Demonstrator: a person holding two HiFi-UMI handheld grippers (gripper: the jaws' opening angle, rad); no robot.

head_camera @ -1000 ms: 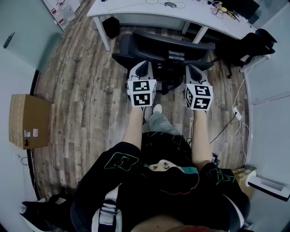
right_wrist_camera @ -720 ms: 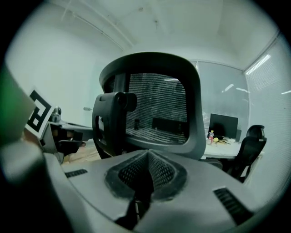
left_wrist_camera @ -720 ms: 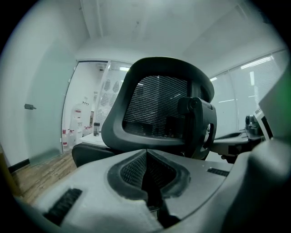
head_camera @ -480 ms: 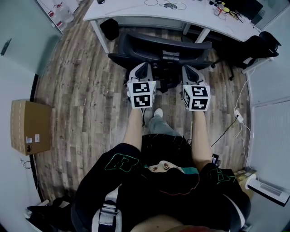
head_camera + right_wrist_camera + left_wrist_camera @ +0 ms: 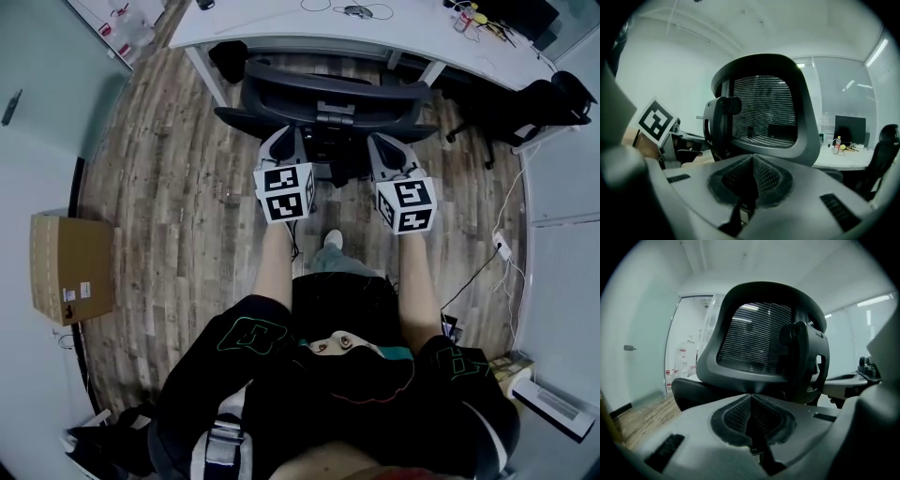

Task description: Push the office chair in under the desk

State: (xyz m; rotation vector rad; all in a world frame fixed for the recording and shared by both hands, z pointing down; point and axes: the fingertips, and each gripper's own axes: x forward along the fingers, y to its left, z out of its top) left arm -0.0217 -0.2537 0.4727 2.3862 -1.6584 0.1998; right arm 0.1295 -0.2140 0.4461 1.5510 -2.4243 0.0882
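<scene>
A: What is nearest the camera?

B: The person's black top, then two bare forearms reaching forward over the wooden floor (image 5: 169, 178). A white shoe (image 5: 330, 240) shows between them.

A: And the grippers?

B: The left gripper (image 5: 284, 136) and the right gripper (image 5: 382, 141) are side by side, marker cubes up, both pointing at the back of the office chair (image 5: 328, 94). In the left gripper view the left gripper's (image 5: 750, 397) two pads are pressed together along a single seam with nothing between them. The right gripper (image 5: 752, 159) looks the same in its own view – jaws together, empty.

A: Do they touch the chair?

B: The tips lie right up against the lower frame of the mesh backrest (image 5: 754, 341), one on each side of its centre post. It looks like contact, though I can't be sure.

A: Where does the chair stand?

B: At the near edge of the white desk (image 5: 281, 23), its back towards the person. The backrest (image 5: 764, 108) is just short of the desktop – how far the seat reaches under it I can't tell.

A: Anything farther off?

B: A bottle (image 5: 837, 144) and a dark monitor (image 5: 850, 129) are on the desk, with a second black chair (image 5: 530, 103) at the right. A cardboard box (image 5: 70, 267) sits well off to the left.
</scene>
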